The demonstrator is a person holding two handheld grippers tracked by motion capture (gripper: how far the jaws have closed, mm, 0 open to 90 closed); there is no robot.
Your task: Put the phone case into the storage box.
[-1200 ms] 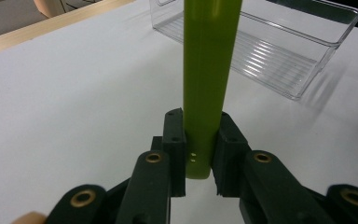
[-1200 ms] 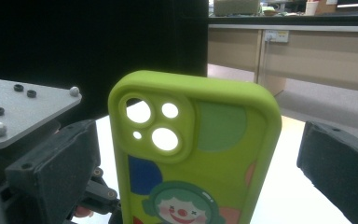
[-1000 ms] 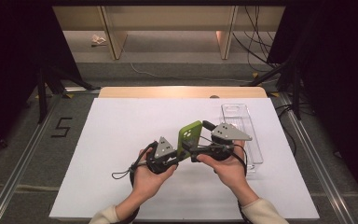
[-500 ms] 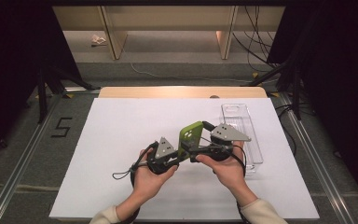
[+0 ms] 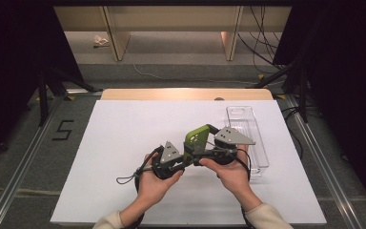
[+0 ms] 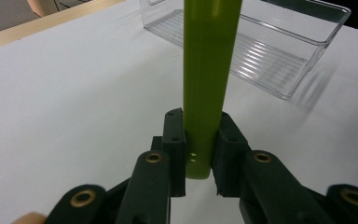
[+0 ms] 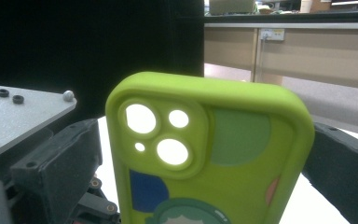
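Two grippers meet above the desk (image 5: pixel 124 143). Left gripper (image 6: pixel 199 156) has its fingers clenched on the lower edge of a green phone case (image 6: pixel 207 70), which stands upright between them. Right gripper (image 5: pixel 205 155) flanks the same case (image 7: pixel 209 154) on both sides; whether its fingers press it cannot be told. Clear tray (image 6: pixel 279 51) lies beyond the left fingers.

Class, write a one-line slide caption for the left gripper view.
Left gripper clamps the edge of a green phone case, clear tray beyond.
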